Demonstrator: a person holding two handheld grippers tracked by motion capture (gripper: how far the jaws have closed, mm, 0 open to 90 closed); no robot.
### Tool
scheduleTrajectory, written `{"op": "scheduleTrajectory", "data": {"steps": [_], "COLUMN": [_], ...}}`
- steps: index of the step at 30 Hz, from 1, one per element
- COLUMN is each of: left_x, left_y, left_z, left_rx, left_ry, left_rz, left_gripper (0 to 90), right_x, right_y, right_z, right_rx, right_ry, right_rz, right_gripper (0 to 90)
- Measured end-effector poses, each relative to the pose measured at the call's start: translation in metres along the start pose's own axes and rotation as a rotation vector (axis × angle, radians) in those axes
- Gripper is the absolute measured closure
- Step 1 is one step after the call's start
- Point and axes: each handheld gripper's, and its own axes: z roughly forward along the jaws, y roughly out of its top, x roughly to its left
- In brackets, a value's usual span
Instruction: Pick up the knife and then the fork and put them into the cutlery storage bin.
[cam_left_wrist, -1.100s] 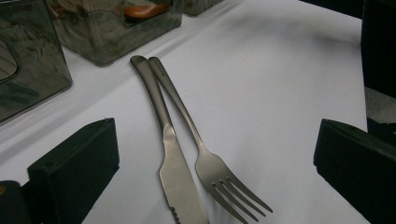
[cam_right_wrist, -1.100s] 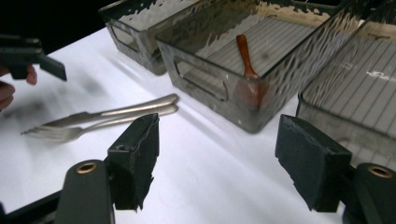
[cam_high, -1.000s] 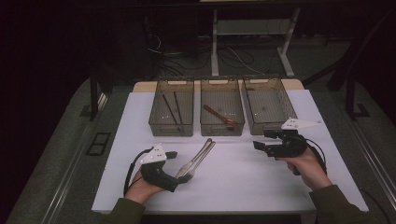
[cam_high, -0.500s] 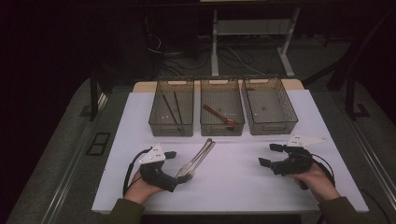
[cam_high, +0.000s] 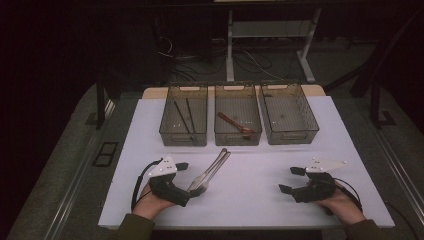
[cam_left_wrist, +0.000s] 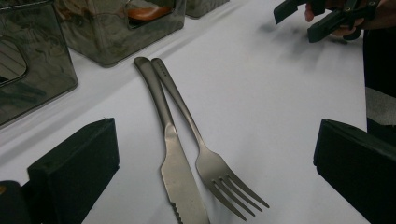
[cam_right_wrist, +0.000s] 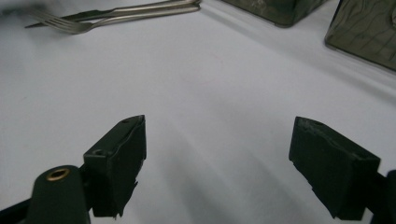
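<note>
Fork (cam_left_wrist: 212, 169) and knife (cam_left_wrist: 175, 172) handles toward bins, left fingers (cam_left_wrist: 74, 168) spread, right fingers (cam_right_wrist: 119, 161) spread.

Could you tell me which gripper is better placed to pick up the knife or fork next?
Left. The left gripper has its open jaws either side of the knife and fork; the right gripper is open well away across the table.

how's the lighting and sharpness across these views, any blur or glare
High view: dim, dark surroundings, only the white table well lit. Left gripper view: knife and fork sharp, bins show glare. Right gripper view: fork slightly soft, soft shadows streak the table.
</note>
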Motion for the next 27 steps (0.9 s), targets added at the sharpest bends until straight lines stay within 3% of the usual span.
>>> {"op": "scheduleTrajectory", "data": {"steps": [13, 22, 27], "left_x": [0.003, 0.009, 0.014], "left_y": [0.005, 0.019, 0.024], "left_z": [0.004, 0.014, 0.028], "left_rx": [0.024, 0.039, 0.066], "left_ry": [0.044, 0.107, 0.133], "left_rz": [0.012, 0.001, -0.004], "left_gripper": [2.6, 27.3, 38.1], "right_x": [-0.003, -0.003, -0.004], "right_y": [0.0, 0.0, 0.0], "right_z": [-0.004, -0.004, -0.004], "right_rx": [-0.019, -0.018, -0.021], "right_ry": [0.002, -0.003, -0.008], "right_rz": [0.01, 0.011, 0.019], "right_gripper": [18.1, 18.1, 18.1]}}
